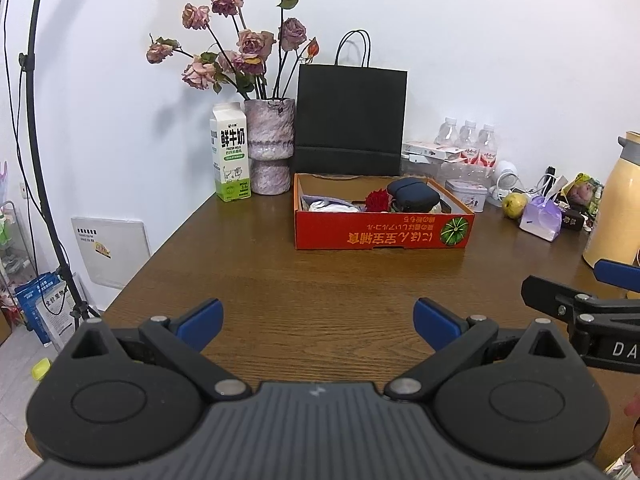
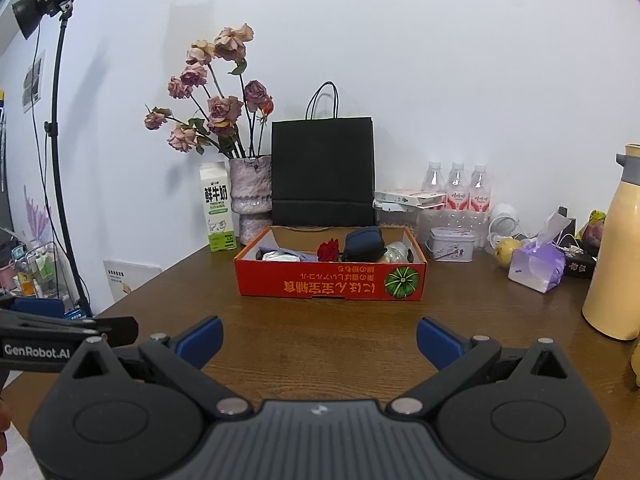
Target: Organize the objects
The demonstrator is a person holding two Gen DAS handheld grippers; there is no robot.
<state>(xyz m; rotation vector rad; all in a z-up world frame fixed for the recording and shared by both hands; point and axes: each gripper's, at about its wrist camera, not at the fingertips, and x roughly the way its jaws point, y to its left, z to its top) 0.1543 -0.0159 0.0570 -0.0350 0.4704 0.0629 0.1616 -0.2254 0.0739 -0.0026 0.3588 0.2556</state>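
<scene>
Cardboard tray (image 1: 384, 232), red, lies with its long side across the left wrist view on the wooden table (image 1: 248, 280), printed side facing the camera upside down, holding a red rose (image 1: 377, 200), a dark pouch (image 1: 412, 194) and white cloth; the left gripper (image 1: 318, 324) hangs wide open and empty above bare wood. In the right wrist view the right gripper (image 2: 319, 340) gapes equally, holding nothing, with three water bottles (image 2: 456, 188), one milk carton (image 2: 216, 208), one vase (image 2: 252, 196) and one black paper bag (image 2: 323, 172) behind the tray.

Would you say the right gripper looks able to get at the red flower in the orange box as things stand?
Probably yes. The right gripper is open and empty, with bare table between it and the orange box. The box is open-topped, and the red flower pokes above its front wall, close beside a dark pouch.
</scene>
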